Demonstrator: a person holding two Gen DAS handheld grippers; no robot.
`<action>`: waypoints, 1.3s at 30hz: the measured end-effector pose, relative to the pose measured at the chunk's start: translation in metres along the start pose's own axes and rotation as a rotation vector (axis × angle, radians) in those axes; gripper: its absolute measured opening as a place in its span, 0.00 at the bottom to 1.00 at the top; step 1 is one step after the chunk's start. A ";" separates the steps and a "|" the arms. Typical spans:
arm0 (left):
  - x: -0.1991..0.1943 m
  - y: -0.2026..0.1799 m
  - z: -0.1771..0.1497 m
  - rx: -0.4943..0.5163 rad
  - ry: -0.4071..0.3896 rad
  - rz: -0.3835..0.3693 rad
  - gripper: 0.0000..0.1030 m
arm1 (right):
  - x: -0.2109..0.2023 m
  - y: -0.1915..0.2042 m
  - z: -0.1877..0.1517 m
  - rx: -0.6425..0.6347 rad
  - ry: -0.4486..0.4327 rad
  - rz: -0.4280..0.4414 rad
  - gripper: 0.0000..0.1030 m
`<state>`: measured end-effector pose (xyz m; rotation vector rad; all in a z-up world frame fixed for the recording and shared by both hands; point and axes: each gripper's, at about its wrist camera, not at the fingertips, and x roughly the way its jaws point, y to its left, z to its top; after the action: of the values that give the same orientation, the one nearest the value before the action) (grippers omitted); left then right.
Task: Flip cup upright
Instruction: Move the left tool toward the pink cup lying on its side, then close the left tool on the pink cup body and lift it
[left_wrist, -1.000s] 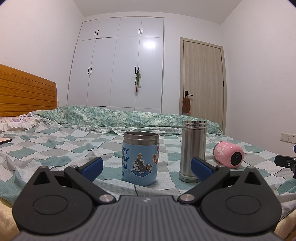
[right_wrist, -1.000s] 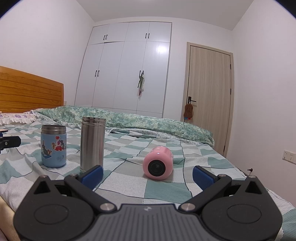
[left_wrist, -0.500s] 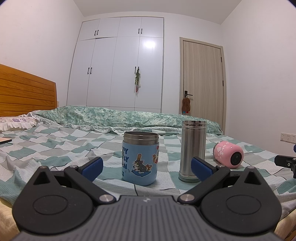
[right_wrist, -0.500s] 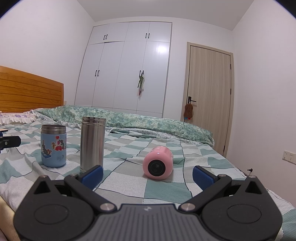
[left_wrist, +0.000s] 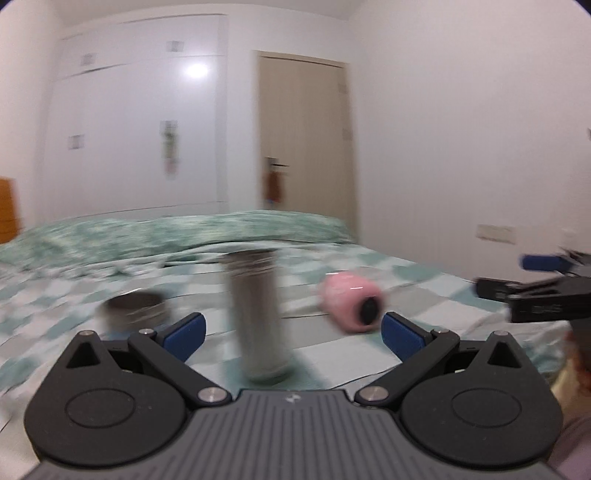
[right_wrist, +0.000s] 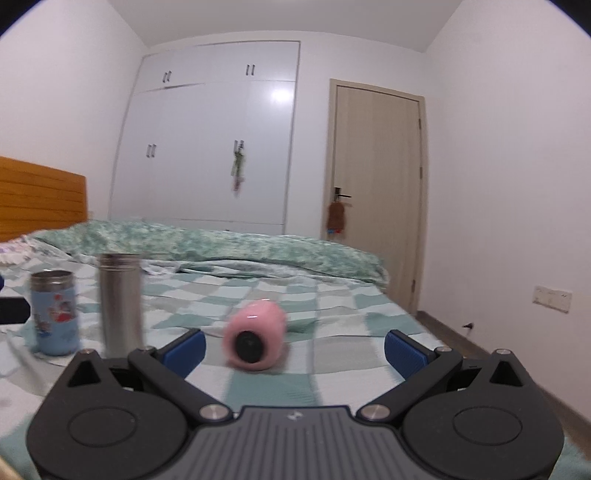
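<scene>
I am holding both my right gripper (right_wrist: 294, 345) and left gripper (left_wrist: 291, 332) spread wide, gripping nothing. The pink cup (right_wrist: 255, 339) is lying on its side at lower centre of the right view (blurred), on the checked bedspread (right_wrist: 332, 306), so the whole flip is remaining.

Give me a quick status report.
Left gripper open, empty. Right gripper open, empty. Pink cup on its side on the bed. Steel flask left, clear of it.

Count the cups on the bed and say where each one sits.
3. The blue cartoon cup stands at the left, the steel cup stands just right of it, and the pink cup lies on its side further right. Nothing suggests another is hidden.
</scene>
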<state>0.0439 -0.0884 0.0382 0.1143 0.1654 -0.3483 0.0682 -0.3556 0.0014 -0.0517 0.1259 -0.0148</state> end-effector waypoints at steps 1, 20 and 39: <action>0.011 -0.008 0.005 0.018 0.006 -0.031 1.00 | 0.005 -0.007 0.002 -0.003 0.007 -0.012 1.00; 0.276 -0.057 0.049 0.088 0.410 -0.233 1.00 | 0.138 -0.096 0.028 -0.071 0.167 -0.100 1.00; 0.351 -0.018 0.050 -0.020 0.650 -0.406 1.00 | 0.199 -0.081 0.011 -0.077 0.254 -0.083 1.00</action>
<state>0.3702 -0.2284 0.0221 0.1724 0.8429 -0.7078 0.2663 -0.4394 -0.0088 -0.1324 0.3785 -0.0999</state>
